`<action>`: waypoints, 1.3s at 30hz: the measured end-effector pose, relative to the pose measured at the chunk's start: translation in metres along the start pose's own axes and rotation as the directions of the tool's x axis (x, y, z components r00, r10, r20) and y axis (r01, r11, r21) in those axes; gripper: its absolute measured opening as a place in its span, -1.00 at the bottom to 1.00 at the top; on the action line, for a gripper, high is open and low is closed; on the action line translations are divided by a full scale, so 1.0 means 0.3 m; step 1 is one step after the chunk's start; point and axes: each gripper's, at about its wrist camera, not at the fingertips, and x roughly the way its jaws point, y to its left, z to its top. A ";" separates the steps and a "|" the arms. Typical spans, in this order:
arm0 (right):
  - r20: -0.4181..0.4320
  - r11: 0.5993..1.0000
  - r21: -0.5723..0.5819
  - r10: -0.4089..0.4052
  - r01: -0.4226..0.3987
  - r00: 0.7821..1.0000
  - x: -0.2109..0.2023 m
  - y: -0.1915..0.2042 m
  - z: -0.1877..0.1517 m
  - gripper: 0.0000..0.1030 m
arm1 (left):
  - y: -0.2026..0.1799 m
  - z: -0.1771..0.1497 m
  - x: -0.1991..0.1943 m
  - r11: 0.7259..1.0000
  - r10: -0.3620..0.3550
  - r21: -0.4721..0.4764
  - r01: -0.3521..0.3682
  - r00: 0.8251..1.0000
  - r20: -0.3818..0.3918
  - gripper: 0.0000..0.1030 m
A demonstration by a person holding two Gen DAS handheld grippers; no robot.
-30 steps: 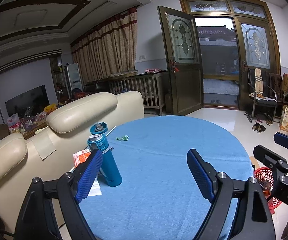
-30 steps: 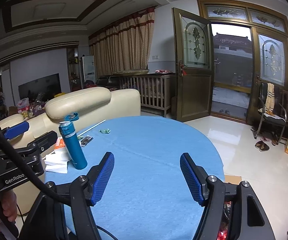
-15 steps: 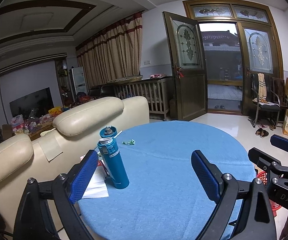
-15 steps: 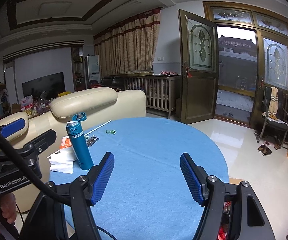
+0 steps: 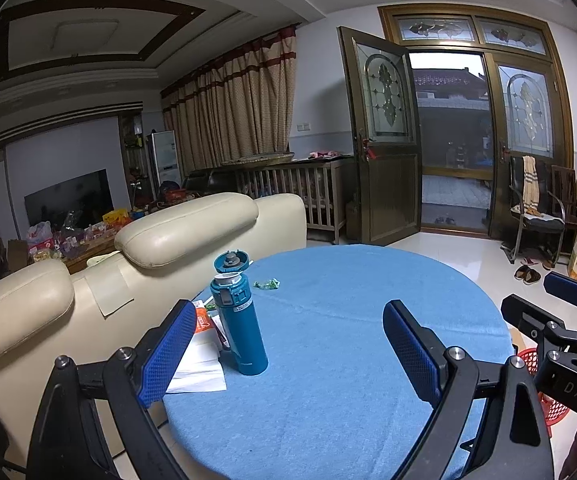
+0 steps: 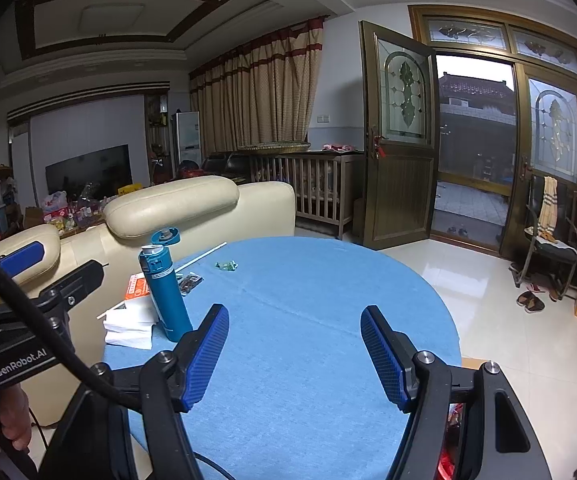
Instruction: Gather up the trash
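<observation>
- Trash on the round blue table [image 5: 340, 360]: a small green wrapper [image 5: 266, 284] lies near the far left edge, well apart from both grippers.
- Just beside the teal bottle [image 5: 242, 328], at the left edge of the table, sit a stack of white paper napkins [image 5: 196, 368], a red-and-white packet [image 5: 202, 322] and a small dark wrapper [image 6: 190, 282].
- That bottle stands upright with its flip lid open, its base touching the napkins.
- A thin white stick [image 6: 200, 258] lies along the far left edge, behind the bottle.
- Left gripper [image 5: 284, 356] hovers over the near left edge; its jaws have just been opening and now stand wide apart with nothing between them.
- Right gripper [image 6: 294, 352] hangs over the near edge, jaws apart and empty, pointing across the tabletop.
- A red basket [image 5: 540, 384] shows below the right edge of the table, on the floor.
- A cream sofa [image 5: 192, 232] backs against the table's left edge.
</observation>
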 end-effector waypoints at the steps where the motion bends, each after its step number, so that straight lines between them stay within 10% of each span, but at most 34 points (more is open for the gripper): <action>1: 0.002 1.000 -0.002 0.000 0.000 1.000 -0.002 0.002 0.003 0.40 | 0.005 -0.001 -0.001 1.000 -0.002 -0.004 0.002 1.000 0.000 0.83; 39: 0.019 1.000 0.022 -0.005 0.005 1.000 -0.019 0.000 0.032 0.43 | 0.045 0.001 -0.010 0.999 -0.022 -0.035 0.021 1.000 -0.016 0.83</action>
